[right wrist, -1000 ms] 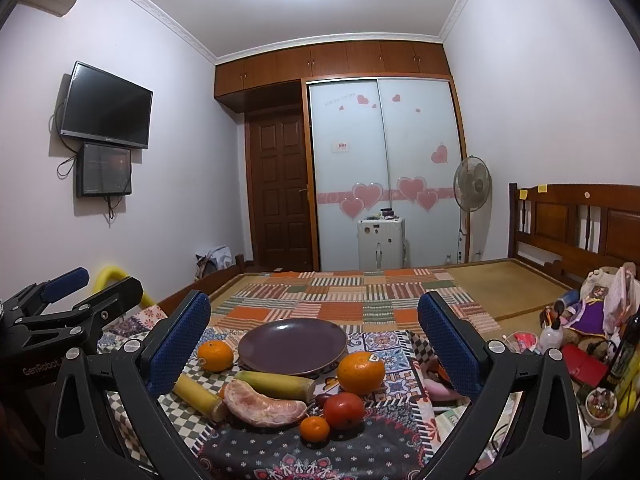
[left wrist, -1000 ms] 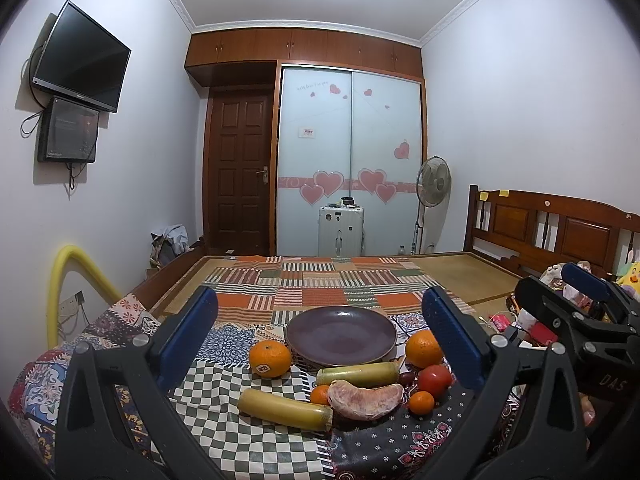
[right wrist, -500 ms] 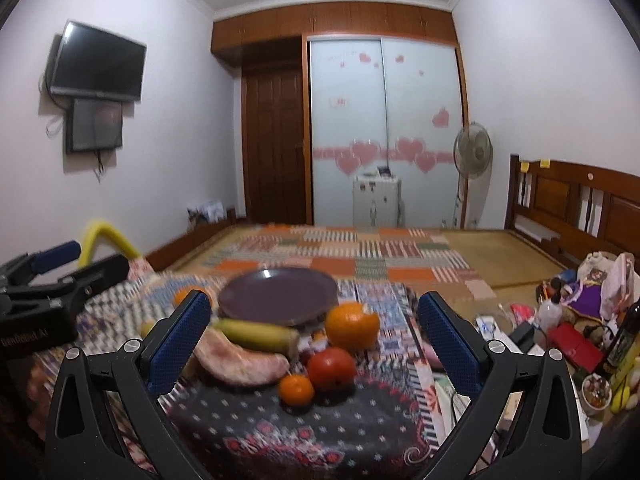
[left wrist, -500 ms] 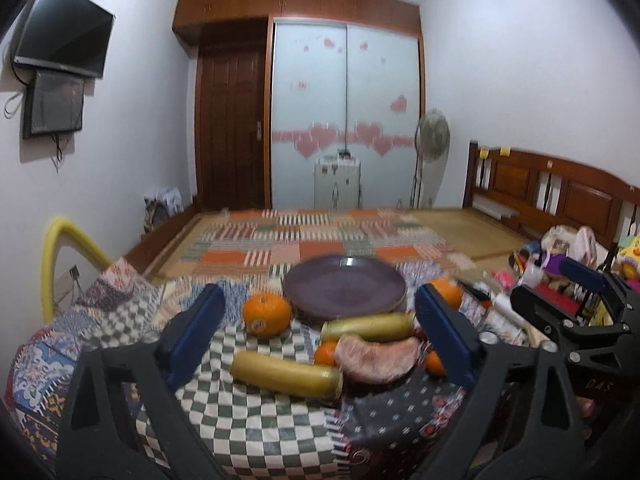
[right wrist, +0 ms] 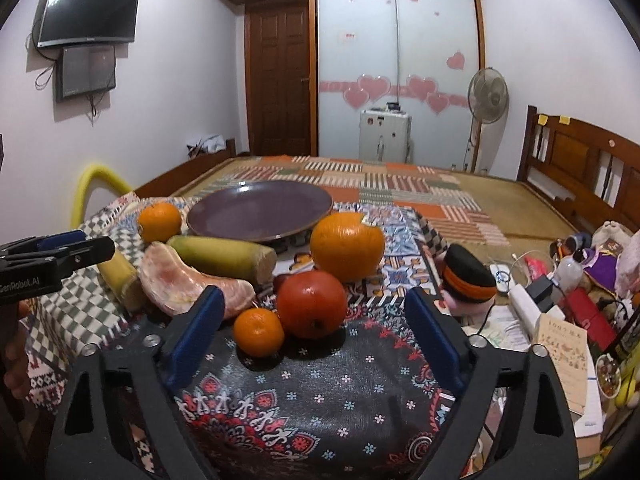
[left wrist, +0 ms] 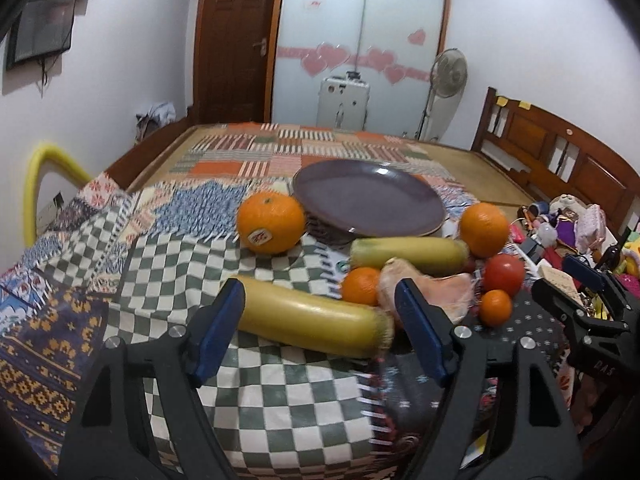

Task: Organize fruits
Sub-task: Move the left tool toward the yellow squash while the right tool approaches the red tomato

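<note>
1. The purple plate (left wrist: pixel 368 204) sits at the far side with a bare top, reachable from above.
2. Fruit crowds its near rim: a big orange (left wrist: pixel 271 223) left, a yellow-green stalk (left wrist: pixel 408 250) in the middle, another orange (left wrist: pixel 484 230) right.
3. The near checked cloth (left wrist: pixel 288 408) on the worktop lies bare.
4. The right edge is cluttered with bottles and boxes (right wrist: pixel 560 308).
</note>
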{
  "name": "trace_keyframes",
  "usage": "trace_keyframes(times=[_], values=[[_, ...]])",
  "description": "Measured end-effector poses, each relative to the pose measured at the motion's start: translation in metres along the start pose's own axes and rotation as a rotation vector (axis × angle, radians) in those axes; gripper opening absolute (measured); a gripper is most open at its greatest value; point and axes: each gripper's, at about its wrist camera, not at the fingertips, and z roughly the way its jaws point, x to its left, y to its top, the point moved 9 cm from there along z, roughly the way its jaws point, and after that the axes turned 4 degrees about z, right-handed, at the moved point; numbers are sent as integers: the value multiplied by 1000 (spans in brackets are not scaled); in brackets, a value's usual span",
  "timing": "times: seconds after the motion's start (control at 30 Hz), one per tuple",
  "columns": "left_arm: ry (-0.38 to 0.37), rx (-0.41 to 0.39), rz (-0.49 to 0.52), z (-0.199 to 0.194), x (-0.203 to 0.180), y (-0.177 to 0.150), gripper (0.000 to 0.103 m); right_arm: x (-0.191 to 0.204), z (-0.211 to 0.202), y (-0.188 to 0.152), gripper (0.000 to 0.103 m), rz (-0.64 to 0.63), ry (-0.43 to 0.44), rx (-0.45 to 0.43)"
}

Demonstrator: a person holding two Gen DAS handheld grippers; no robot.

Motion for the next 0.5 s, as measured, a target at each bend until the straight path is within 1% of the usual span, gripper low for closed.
trace_keyframes(times=[0.13, 0.17, 0.2, 0.23, 0.33, 0.43, 0.47, 0.5], values=[[15, 49, -27, 17, 13, -13, 79, -2, 11, 0, 82, 12, 6, 15], [7, 37, -39, 15, 13, -13, 79, -3, 13, 0, 81, 18, 9, 17], [7, 41, -42, 15, 14, -14, 80, -4, 15, 1, 81, 22, 9, 18], [7, 42, -35, 14, 13, -15, 80, -4, 18, 0, 81, 24, 12, 17], [9, 45, -15, 13, 8, -18, 85, -7, 25, 0, 81, 39, 23, 31], [-13, 56, 11, 14, -4, -20, 89, -6, 30, -1, 79, 43, 25, 42], [-11, 55, 24, 14, -8, -21, 92, -6, 33, -2, 78, 46, 27, 51], [-3, 56, 36, 15, -10, -22, 92, -6, 35, -3, 75, 50, 29, 58]])
